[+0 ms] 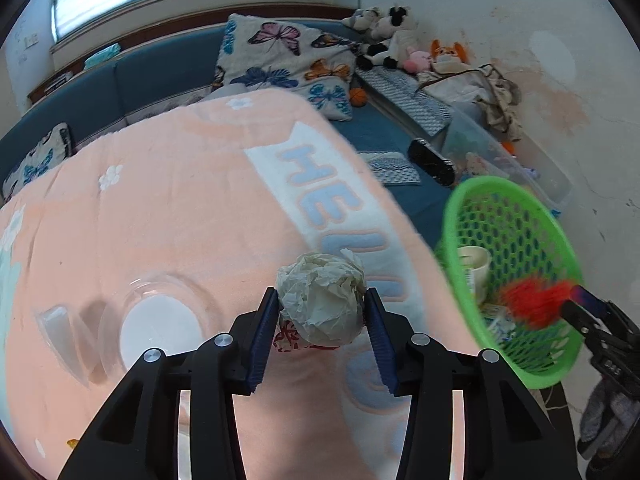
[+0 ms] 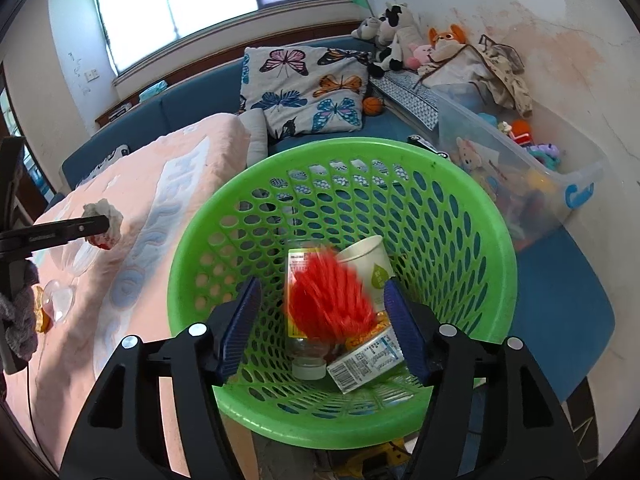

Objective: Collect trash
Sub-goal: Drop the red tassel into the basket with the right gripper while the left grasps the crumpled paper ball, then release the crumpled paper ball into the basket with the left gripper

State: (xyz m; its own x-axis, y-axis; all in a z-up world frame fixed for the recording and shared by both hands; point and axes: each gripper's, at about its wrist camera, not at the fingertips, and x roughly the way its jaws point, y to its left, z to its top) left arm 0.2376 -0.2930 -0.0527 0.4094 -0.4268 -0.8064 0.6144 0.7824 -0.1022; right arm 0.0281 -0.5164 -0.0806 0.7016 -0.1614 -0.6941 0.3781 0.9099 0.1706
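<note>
My left gripper (image 1: 321,294) is shut on a crumpled off-white paper ball (image 1: 322,300), its blue pads pressing both sides just above the pink blanket (image 1: 160,208). The right wrist view shows that ball (image 2: 107,213) in the left gripper (image 2: 98,224) at far left. My right gripper (image 2: 322,285) hangs open over the green mesh basket (image 2: 344,148). A blurred red fuzzy thing (image 2: 328,300) is between its pads, touching neither. Inside the basket lie a paper cup (image 2: 366,258), a clear bottle (image 2: 306,360) and a small carton (image 2: 368,360). The left wrist view has the basket (image 1: 452,208) at right.
Clear plastic lids (image 1: 160,320) lie on the blanket left of the ball. Behind are a blue sofa (image 2: 192,108), a butterfly pillow (image 2: 304,88), plush toys (image 2: 400,36) and a clear storage bin (image 2: 576,176) of toys against the wall.
</note>
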